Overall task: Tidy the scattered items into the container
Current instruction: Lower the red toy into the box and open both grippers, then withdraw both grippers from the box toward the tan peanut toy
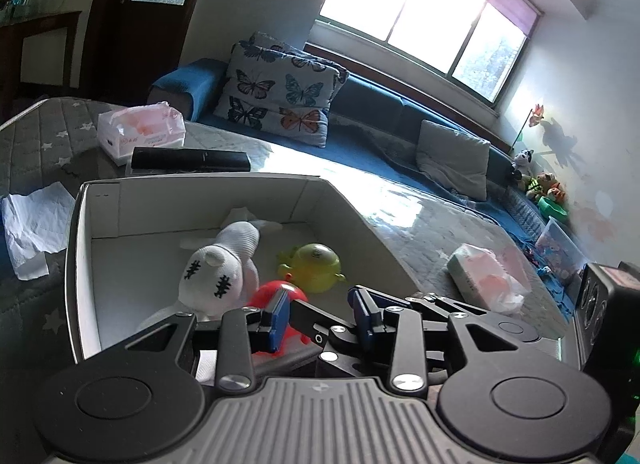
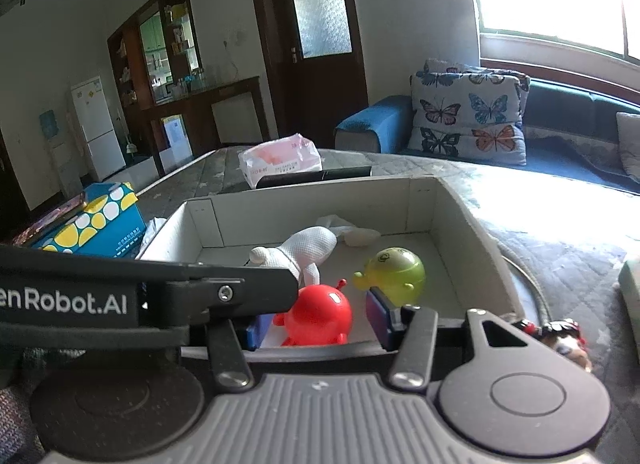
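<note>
White cardboard box (image 2: 460, 223) sits mid-frame in both views on the grey quilted worktop (image 1: 420, 232), and the toys are already lying in it: a white knit plush (image 1: 224, 268) toward the left, a yellow-green round toy (image 2: 394, 270) to its right, and a red round toy (image 2: 320, 314) nearest the cameras. In the right wrist view the right tool (image 2: 320, 322) has its blue pads either side of the red toy with a visible gap, so it's partly open and not squeezing anything. The left tool (image 1: 320, 310) is partly open too, nothing between its pads, hanging over the box's near edge in the lower middle of its frame. Outside the box there's a pink tissue pack (image 1: 142, 131) and a black remote (image 1: 190, 159) behind it, upper left, plus another tissue pack (image 1: 486, 276) at right.
</note>
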`<move>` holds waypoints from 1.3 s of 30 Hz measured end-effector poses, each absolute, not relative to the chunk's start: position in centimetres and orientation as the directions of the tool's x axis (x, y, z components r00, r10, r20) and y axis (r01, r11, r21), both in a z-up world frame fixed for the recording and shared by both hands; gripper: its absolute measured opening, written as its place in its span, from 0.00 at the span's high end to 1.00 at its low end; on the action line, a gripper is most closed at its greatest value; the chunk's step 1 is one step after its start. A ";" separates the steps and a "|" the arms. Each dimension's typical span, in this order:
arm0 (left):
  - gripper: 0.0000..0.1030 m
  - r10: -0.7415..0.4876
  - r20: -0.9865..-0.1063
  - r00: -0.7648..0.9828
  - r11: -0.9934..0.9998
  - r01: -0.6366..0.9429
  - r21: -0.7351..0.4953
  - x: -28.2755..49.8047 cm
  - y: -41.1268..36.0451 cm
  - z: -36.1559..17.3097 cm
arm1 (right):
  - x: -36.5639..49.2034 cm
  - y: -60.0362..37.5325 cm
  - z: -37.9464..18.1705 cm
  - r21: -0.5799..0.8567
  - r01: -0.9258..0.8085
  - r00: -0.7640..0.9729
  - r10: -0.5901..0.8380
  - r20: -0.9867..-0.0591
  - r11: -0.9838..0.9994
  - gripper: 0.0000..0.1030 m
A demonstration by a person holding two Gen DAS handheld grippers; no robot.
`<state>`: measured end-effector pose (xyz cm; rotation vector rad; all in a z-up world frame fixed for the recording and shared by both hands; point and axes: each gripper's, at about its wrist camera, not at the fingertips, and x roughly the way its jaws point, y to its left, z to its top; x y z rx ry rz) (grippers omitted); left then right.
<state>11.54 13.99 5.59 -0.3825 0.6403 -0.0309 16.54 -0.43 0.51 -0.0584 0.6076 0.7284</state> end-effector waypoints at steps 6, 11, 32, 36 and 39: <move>0.62 -0.160 -0.572 0.804 0.937 -0.059 -0.345 10.1 12.2 5.9 | 15.0 -2.4 0.9 0.157 -0.628 0.599 0.602 -0.527 0.762 0.42; 0.62 -0.174 -0.569 0.803 0.941 -0.035 -0.337 9.0 10.6 5.9 | 13.6 -4.2 1.0 0.156 -0.616 0.613 0.594 -0.520 0.772 0.42; 0.62 -0.189 -0.620 0.762 0.958 0.003 -0.288 7.1 6.1 3.2 | 9.9 -10.8 -1.5 0.172 -0.524 0.659 0.525 -0.538 0.834 0.38; 0.63 -0.196 -0.632 0.750 0.956 0.003 -0.293 7.3 5.7 2.7 | 10.0 -11.6 -2.2 0.188 -0.498 0.662 0.512 -0.547 0.846 0.38; 0.63 -0.200 -0.639 0.742 0.955 0.003 -0.296 7.5 5.6 2.3 | 10.5 -12.0 -2.6 0.193 -0.484 0.664 0.502 -0.554 0.853 0.38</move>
